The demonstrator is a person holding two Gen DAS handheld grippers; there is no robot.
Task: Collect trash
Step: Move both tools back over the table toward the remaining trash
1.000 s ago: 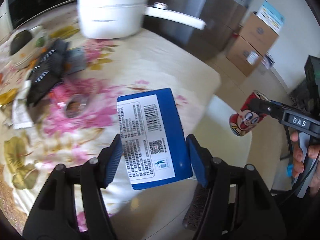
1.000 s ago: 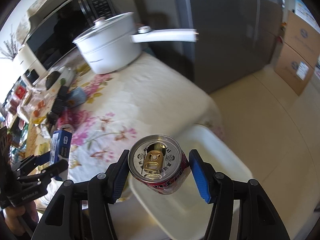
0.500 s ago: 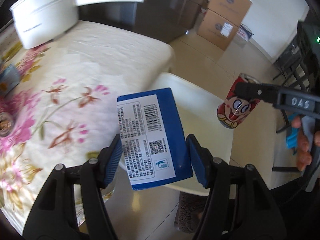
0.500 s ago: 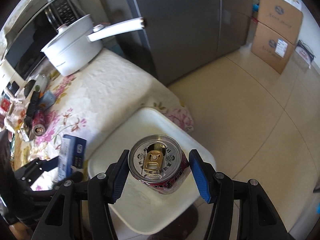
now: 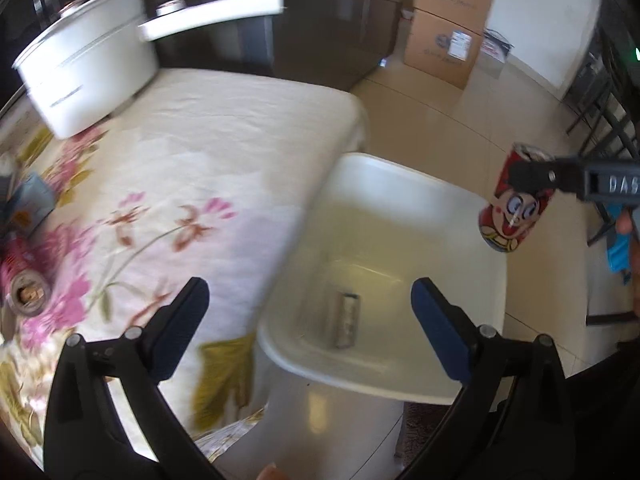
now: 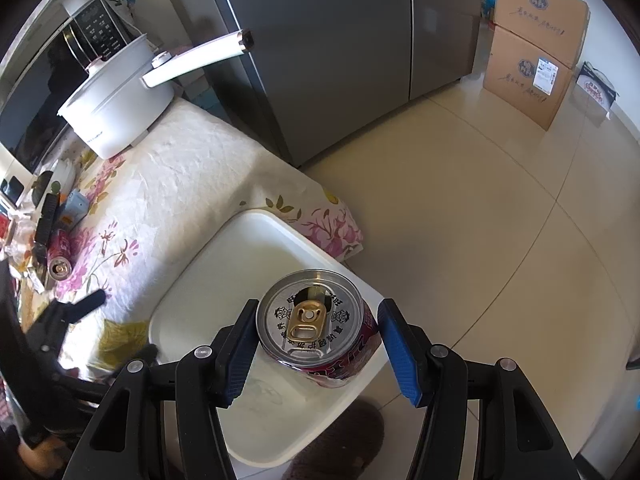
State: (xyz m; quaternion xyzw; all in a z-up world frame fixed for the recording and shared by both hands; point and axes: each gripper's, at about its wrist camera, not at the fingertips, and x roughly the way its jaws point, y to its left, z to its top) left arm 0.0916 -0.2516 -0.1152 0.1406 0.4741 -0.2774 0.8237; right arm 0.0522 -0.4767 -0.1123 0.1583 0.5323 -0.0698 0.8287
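While the left gripper (image 5: 306, 300) stands with its jaws spread wide and nothing between them, it hangs over the near rim of the white bin (image 5: 400, 176), which sits on the floor against the edge of the table. Deep in that bin, seen between the two blue pads, lies a blurred box (image 5: 347, 320) on the bottom, well below the fingertips and touching neither of them. The right gripper (image 6: 318, 336) has its jaws closed on a red drink can (image 6: 316, 326), one blue pad pressed to each side of the can's body, the silver top with its gold pull tab facing the camera. From the left wrist view this can (image 5: 516, 210) shows a cartoon face and hangs tilted above the bin's far right rim, held by the dark finger of the right gripper (image 5: 540, 172). The can is over the bin's opening (image 6: 256, 240), clear of its walls. On the flowered tablecloth (image 5: 208, 152) a second can (image 6: 60, 258) lies on its side, well apart from both grippers, near some dark wrappers (image 6: 46, 216). A white pot (image 6: 116, 108) with a long handle stands at the table's far end.
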